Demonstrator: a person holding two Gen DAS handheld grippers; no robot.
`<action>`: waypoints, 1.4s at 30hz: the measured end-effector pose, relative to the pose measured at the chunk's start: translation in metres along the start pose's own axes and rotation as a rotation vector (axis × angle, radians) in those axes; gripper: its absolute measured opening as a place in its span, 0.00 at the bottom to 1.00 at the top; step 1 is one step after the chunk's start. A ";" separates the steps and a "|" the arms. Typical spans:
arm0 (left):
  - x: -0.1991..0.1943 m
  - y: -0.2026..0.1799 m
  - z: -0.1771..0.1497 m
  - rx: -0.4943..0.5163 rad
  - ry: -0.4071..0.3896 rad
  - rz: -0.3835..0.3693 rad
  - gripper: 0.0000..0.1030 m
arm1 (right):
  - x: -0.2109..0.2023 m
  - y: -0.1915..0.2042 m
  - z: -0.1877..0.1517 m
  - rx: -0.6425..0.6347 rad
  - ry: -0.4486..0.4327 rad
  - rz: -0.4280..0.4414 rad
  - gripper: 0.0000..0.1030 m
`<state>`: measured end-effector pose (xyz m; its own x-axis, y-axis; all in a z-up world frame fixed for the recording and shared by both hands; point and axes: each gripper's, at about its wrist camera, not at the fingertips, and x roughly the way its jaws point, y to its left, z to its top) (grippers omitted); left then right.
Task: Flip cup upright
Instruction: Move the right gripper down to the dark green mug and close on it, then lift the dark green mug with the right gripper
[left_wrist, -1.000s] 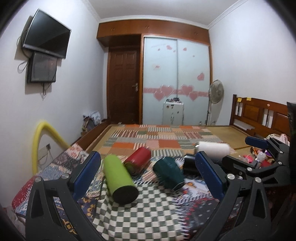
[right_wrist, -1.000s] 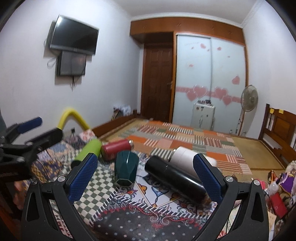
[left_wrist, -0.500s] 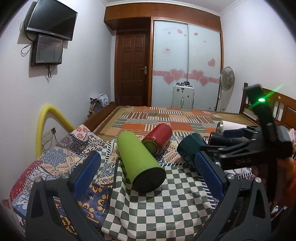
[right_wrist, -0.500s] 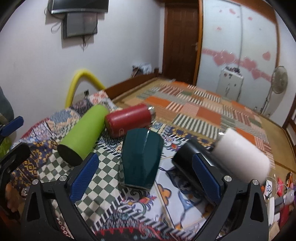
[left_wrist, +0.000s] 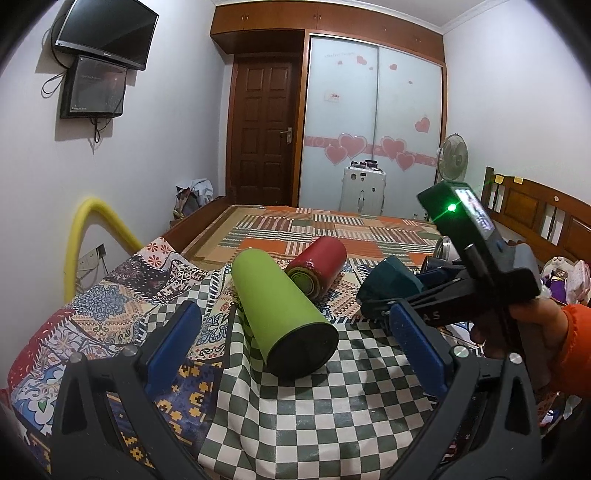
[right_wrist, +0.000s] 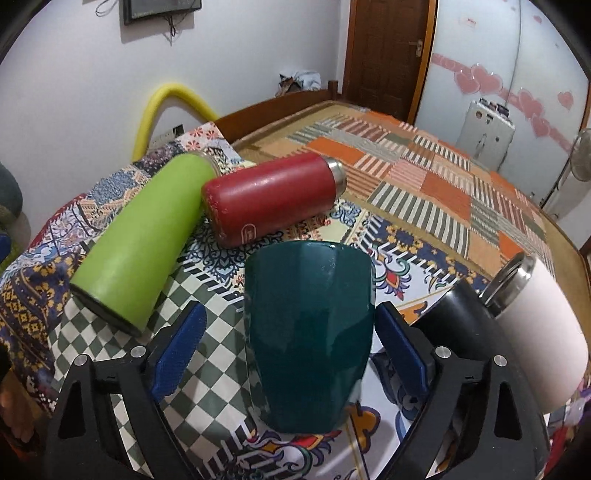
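Right gripper (right_wrist: 288, 354) spread wide around dark green cup (right_wrist: 308, 332), nothing clamped yet. Cup lying on its side on patterned cloth (right_wrist: 221, 373), between the two blue pads (right_wrist: 177, 354), narrower base toward the camera, rim pointing away; visible gap on the left pad side, right pad just beside cup wall, contact not clear. Beyond left fingertip: lime bottle (right_wrist: 136, 236) on its side, red bottle (right_wrist: 269, 199) touching it. Right of right finger: black bottle (right_wrist: 454, 325), white tumbler (right_wrist: 543, 328), both lying down.

Left gripper (left_wrist: 295, 347) released, gripping nothing, held back. Lime bottle (left_wrist: 280, 306) lying between its fingers, farther out. Red bottle (left_wrist: 317, 269) behind. Cup (left_wrist: 388, 284) past right fingertip, with right gripper (left_wrist: 424, 295) at it.
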<state>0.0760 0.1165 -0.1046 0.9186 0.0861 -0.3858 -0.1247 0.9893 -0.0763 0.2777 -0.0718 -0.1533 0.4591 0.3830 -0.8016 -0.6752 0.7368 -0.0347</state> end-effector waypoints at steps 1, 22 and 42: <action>0.000 0.000 -0.001 0.000 -0.001 -0.001 1.00 | 0.002 0.000 0.000 0.001 0.011 -0.002 0.82; -0.013 -0.015 0.003 0.029 -0.011 -0.021 1.00 | -0.026 -0.005 -0.014 -0.011 -0.010 0.024 0.68; -0.046 -0.049 -0.008 0.034 0.026 -0.075 1.00 | -0.079 -0.007 -0.069 0.063 -0.034 0.025 0.68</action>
<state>0.0369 0.0633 -0.0901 0.9148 0.0087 -0.4038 -0.0424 0.9963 -0.0747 0.2064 -0.1462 -0.1312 0.4626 0.4192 -0.7812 -0.6495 0.7600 0.0233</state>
